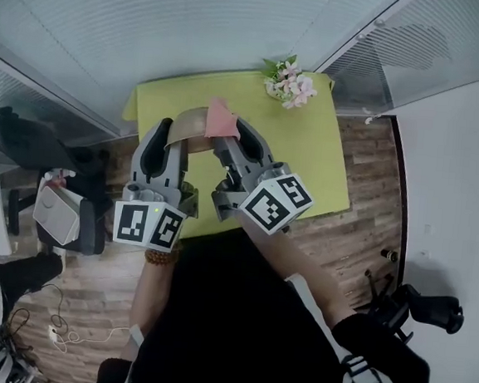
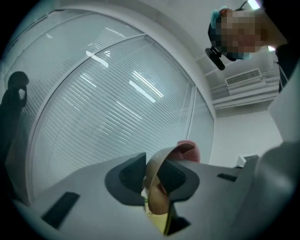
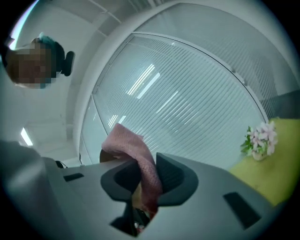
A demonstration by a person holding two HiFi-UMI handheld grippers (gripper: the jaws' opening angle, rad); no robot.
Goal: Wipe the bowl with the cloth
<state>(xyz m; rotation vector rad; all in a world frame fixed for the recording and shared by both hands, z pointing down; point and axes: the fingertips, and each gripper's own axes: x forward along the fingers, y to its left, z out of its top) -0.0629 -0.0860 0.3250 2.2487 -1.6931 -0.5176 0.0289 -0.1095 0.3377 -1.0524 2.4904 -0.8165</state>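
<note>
Your left tongs (image 1: 168, 139) clamp narrowly on the bowl (image 1: 190, 125) rim, holding it above the green surface (image 1: 313, 155). Your right tongs (image 1: 238, 141) pinch the pink cloth (image 1: 221, 120), which touches the bowl's right edge, so the wipe probably goes leftward.

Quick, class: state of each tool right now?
Left tool: closed on the rim of the tan round bowl.
Right tool: closed on the pink fabric cloth.

Left gripper (image 1: 166, 138), right gripper (image 1: 237, 140): both aloft, clamped.
</note>
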